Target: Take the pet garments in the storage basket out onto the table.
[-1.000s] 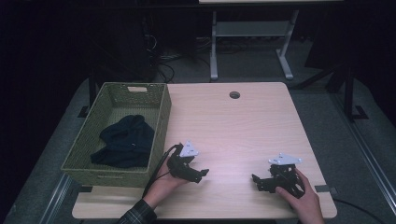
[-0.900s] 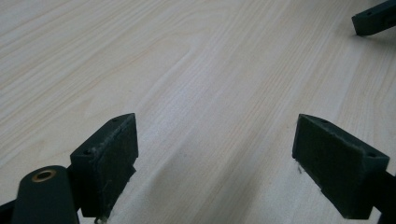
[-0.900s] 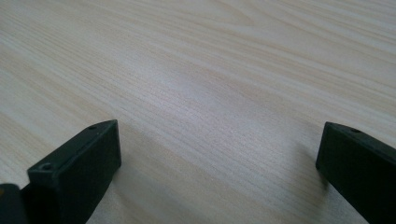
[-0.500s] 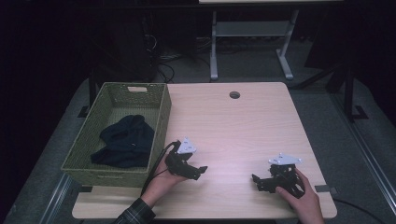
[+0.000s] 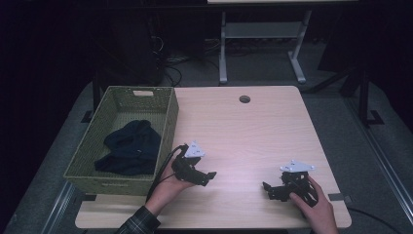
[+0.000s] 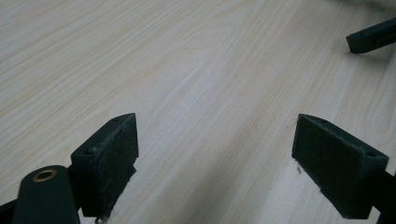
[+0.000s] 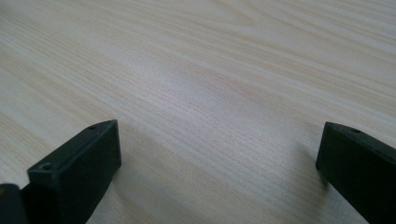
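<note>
High view first, from my seat nearest the bottom edge: my right tool (image 5: 271, 189) sits low over the near right part of the surface (image 5: 243, 131), held in the right hand (image 5: 307, 197), its grey plate on top. To its left, my left tool (image 5: 207, 176) is just beside the near corner of the basket (image 5: 168, 122), gripped by the left hand (image 5: 168, 187), with a checked sleeve (image 5: 139, 224) entering from the bottom and a cable trailing down past the basket's side. The two tools point toward each other and are well apart, with bare wood between them.

Left gripper view: jaws spread wide, nothing between them but pale wood grain, and the tip of the other tool pokes in at the top right. Right gripper view: jaws wide apart too, only wood beneath them.

Farther out, the green woven basket stands on the left part of the surface, and a dark cloth (image 5: 131, 148) lies crumpled in it, clear of both tools. Beyond that, a round cable hole (image 5: 244, 99) sits near the far edge.
</note>
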Tool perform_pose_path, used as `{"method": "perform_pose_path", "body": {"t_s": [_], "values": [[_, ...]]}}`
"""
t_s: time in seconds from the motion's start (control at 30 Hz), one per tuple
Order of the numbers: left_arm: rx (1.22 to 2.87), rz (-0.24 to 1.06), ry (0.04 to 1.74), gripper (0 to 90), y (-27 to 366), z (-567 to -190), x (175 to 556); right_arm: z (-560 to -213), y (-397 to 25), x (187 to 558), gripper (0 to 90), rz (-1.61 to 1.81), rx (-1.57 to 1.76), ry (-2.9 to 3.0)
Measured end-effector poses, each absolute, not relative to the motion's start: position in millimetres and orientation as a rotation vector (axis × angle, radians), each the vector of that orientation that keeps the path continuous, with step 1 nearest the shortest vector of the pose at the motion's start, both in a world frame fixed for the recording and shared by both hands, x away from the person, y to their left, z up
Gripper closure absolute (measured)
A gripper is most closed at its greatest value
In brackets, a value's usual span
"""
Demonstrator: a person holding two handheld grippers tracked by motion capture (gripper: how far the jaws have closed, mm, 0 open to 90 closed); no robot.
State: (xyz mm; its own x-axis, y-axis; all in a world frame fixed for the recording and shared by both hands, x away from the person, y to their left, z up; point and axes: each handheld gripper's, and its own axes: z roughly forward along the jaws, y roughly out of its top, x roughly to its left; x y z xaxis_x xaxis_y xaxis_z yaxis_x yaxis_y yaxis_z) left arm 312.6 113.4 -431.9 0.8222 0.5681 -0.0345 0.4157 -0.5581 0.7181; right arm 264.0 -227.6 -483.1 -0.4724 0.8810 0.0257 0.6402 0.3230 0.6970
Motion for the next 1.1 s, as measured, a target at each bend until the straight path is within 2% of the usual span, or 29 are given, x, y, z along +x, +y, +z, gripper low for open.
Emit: {"method": "perform_pose_path", "body": {"t_s": [1.1], "values": [[2.186,0.276,0.722,14.3,115,-393,322,-483,-228,265,0.0,0.93,1.353,2.239]]}}
